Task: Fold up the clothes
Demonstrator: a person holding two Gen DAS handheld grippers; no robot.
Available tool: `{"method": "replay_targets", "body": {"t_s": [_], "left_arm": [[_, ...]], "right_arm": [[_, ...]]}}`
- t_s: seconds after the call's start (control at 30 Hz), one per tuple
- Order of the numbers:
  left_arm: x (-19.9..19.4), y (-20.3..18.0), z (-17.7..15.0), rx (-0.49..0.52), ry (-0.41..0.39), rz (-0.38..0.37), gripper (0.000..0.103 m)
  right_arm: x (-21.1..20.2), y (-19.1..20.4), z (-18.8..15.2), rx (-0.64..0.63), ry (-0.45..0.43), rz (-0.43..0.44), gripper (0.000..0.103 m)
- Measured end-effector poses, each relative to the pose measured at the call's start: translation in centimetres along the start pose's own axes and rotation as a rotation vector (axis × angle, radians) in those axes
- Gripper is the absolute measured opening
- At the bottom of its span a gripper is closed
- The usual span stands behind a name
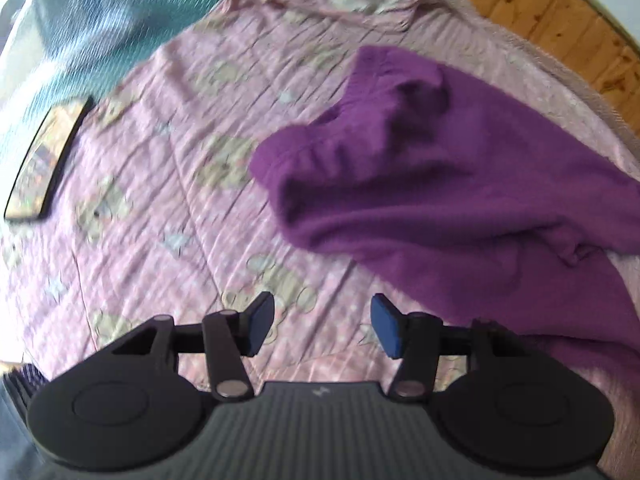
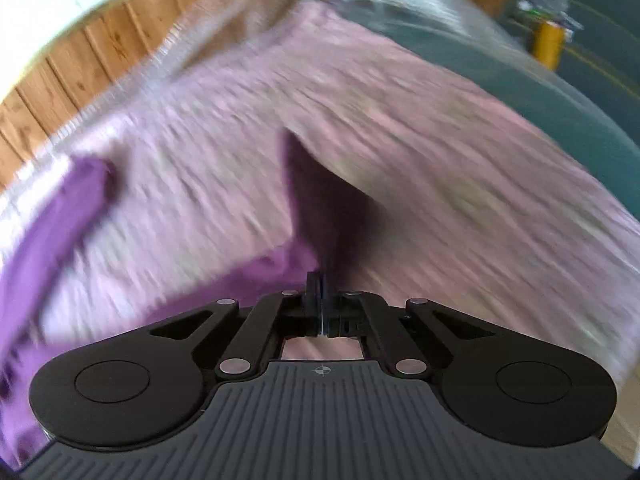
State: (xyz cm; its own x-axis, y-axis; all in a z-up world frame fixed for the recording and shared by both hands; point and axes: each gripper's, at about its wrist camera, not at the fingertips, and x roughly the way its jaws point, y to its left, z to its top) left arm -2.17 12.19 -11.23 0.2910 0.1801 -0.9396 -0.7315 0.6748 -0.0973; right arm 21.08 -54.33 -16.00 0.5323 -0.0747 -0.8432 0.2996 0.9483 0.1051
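**Right grip on garment, left free**

Your right gripper had its jaws pressed together on a fold of the purple garment; the cloth rose from the pads in a dark peak, which suggested you were lifting an edge to carry it over. That view was heavily smeared, so the exact edge held could not be told.

Your left gripper hovered over the bed with jaws wide apart and nothing between them, just beside the garment's near edge, probably placed to take a second corner.

The garment lay crumpled on the right of the bed: soft, matte, fleece-like knit, bunched in thick rounded folds. The bedcover was pink, quilted, printed with bears. A phone, flat and glossy, lay well apart at the left.
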Motion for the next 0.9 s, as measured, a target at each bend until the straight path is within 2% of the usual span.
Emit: {"method": "replay_targets", "body": {"t_s": [0.03,0.07,0.13,0.2,0.27,0.4,0.47,0.53,0.57,0.6,0.63,0.67,0.7,0.77,0.9], "left_arm": [[0.4,-0.1,0.0,0.001,0.009,-0.005,0.054],[0.9,-0.2,0.1,0.002,0.019,-0.009,0.054],[1.5,-0.9,0.2,0.007,0.031,-0.008,0.056],[2.0,-1.2,0.4,-0.001,0.028,-0.013,0.063],[2.3,-1.0,0.8,-0.032,0.003,-0.009,0.065],[2.6,1.0,1.9,-0.16,-0.068,-0.052,0.073],[3.2,1.9,2.6,-0.201,-0.093,-0.061,0.074],[3.7,2.0,3.4,-0.222,-0.11,-0.051,0.074],[4.0,1.9,3.9,-0.225,-0.113,-0.056,0.074],[4.2,1.7,4.3,-0.227,-0.118,-0.061,0.073],[4.3,1.3,4.8,-0.226,-0.125,-0.077,0.071],[4.3,1.0,5.2,-0.222,-0.128,-0.097,0.063],[4.3,1.0,5.5,-0.222,-0.128,-0.112,0.039],[3.9,1.1,6.3,-0.214,-0.116,-0.138,0.005],[0.4,2.8,6.8,-0.212,-0.138,-0.185,0.004]], "right_arm": [[-0.2,-1.5,-1.4,0.029,0.02,-0.011,0.004],[-0.1,-3.1,-2.3,0.092,0.039,-0.003,0.013],[0.1,-6.3,-4.1,0.224,0.076,0.019,0.02],[0.1,-7.4,-4.5,0.297,0.07,0.077,0.054],[0.1,-7.3,-4.2,0.32,0.017,0.132,0.076],[2.2,-6.9,-2.9,0.344,-0.113,0.107,0.086],[3.9,-6.4,-2.4,0.327,-0.118,0.103,0.083],[5.2,-5.8,-1.8,0.29,-0.124,0.101,0.071],[5.4,-5.1,-1.3,0.261,-0.123,0.106,0.047],[5.6,-4.4,-0.8,0.23,-0.121,0.113,0.013],[5.5,-3.6,-0.1,0.207,-0.108,0.137,0.005],[5.3,-2.8,0.6,0.184,-0.094,0.162,0.002],[4.7,-2.0,1.5,0.163,-0.099,0.186,0.001],[3.0,-0.9,3.6,0.146,-0.137,0.219,0.0],[-2.1,-1.8,7.3,0.201,-0.245,0.255,0.0]]}}
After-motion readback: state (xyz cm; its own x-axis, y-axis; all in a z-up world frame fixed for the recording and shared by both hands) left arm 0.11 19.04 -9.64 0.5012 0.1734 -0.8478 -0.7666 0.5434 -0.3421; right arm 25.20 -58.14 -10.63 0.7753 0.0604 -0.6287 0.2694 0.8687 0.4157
